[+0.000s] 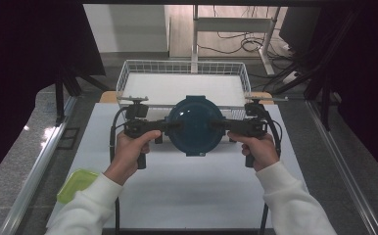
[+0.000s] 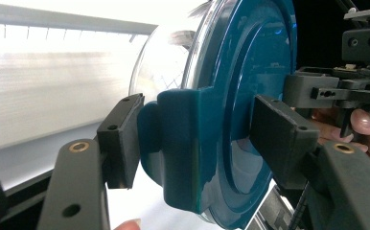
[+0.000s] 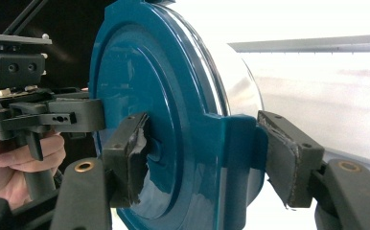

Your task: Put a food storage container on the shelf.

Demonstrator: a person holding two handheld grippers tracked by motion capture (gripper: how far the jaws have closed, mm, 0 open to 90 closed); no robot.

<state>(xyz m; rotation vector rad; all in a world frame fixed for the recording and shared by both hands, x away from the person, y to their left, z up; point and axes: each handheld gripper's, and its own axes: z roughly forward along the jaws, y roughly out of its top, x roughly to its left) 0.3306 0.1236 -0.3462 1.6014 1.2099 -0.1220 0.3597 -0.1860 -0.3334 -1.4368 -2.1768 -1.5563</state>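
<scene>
Above the white table, I have the teal-lidded container pinched by its side tabs, left gripper and right gripper both clamped; rigid, glossy, likely slippery

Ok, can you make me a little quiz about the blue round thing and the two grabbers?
1. True or false: the left gripper and the right gripper both grip the teal lid at once.
2. What sits behind the lid, at the far end of the table? A) a wire basket B) a red bucket C) a stack of books
3. Fill in: near the person's left sleeve, at the table's edge, lies a ____ container.

Key:
1. True. Each pair of jaws pinches a clip tab on opposite sides of the lid.
2. A, the white wire basket.
3. Green; it is the green container.
</scene>
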